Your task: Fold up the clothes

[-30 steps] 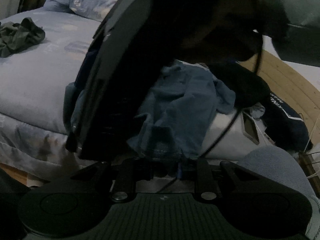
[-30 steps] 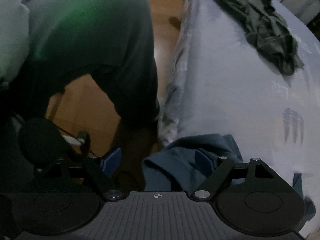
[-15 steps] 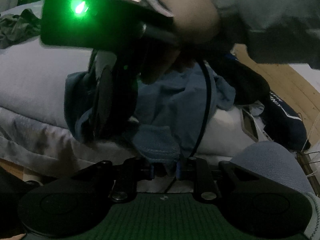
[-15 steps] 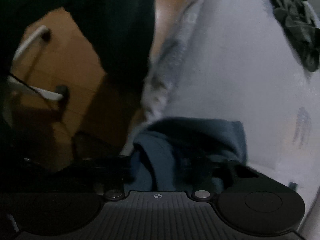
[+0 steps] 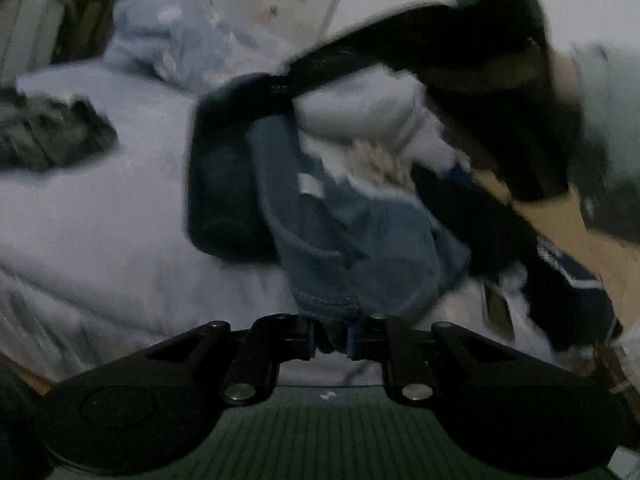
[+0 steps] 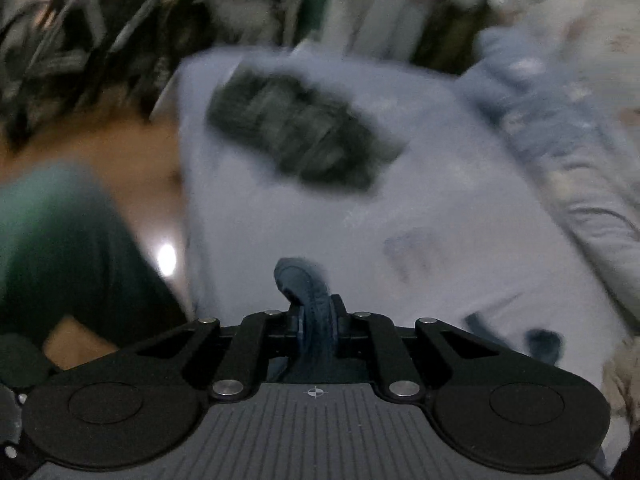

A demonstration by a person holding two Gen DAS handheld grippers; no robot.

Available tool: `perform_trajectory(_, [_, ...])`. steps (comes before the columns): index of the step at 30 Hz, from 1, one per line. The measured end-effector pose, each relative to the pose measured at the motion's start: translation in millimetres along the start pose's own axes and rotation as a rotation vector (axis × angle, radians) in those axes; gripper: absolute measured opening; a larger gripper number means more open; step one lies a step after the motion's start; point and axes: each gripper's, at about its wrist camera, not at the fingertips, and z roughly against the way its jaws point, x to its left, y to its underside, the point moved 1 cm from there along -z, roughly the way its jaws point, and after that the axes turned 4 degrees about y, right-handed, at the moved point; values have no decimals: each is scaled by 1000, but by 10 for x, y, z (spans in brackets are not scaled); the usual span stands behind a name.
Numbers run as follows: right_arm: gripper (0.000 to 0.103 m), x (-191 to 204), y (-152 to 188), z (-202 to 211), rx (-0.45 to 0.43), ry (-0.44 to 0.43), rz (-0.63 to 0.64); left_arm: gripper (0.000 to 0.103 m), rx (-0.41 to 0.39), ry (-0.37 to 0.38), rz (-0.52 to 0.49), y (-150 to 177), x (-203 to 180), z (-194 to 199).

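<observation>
A blue garment (image 5: 340, 240) hangs bunched over the edge of the bed (image 5: 100, 220). Its lower hem is pinched in my left gripper (image 5: 330, 338), whose jaws are closing on the cloth. In the left wrist view my right gripper (image 5: 280, 88) grips the garment's upper end from the top right, with a hand behind it. In the right wrist view a fold of the blue garment (image 6: 308, 292) bulges up between the pads of my right gripper (image 6: 318, 320), and those jaws are closing on it too. Both views are blurred.
A crumpled dark grey-green garment (image 6: 296, 136) lies farther back on the pale blue bed sheet (image 6: 460, 200). Pillows and bedding (image 5: 180, 40) sit at the head. A navy item (image 5: 568, 280) lies right of the blue garment. A green-clad leg (image 6: 60, 240) stands over the wooden floor (image 6: 132, 152).
The right gripper went from wide open around the blue cloth to pinched on it, then rose and rolled. The left gripper rose with the hem, and the garment now lifts off the bed.
</observation>
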Motion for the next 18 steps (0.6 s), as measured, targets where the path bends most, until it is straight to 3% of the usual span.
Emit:
perform_trajectory(4, [13,-320,-98,588,-190,110,-170,15,-117,-47,-30,-465,40,217])
perform_trajectory(9, [12,-675,-247,1276,-419,266,-312,14,-266,-88,-103,-1326,22,487])
perform_trajectory(14, [12,-951,-497,1932,-633,400,-326,14,-387,-110,-253,-2329,-284,738])
perform_trajectory(18, [11,-1070,-746,2520,-777,517,-286,14,-469,-130,-447,-3001,-789,1032])
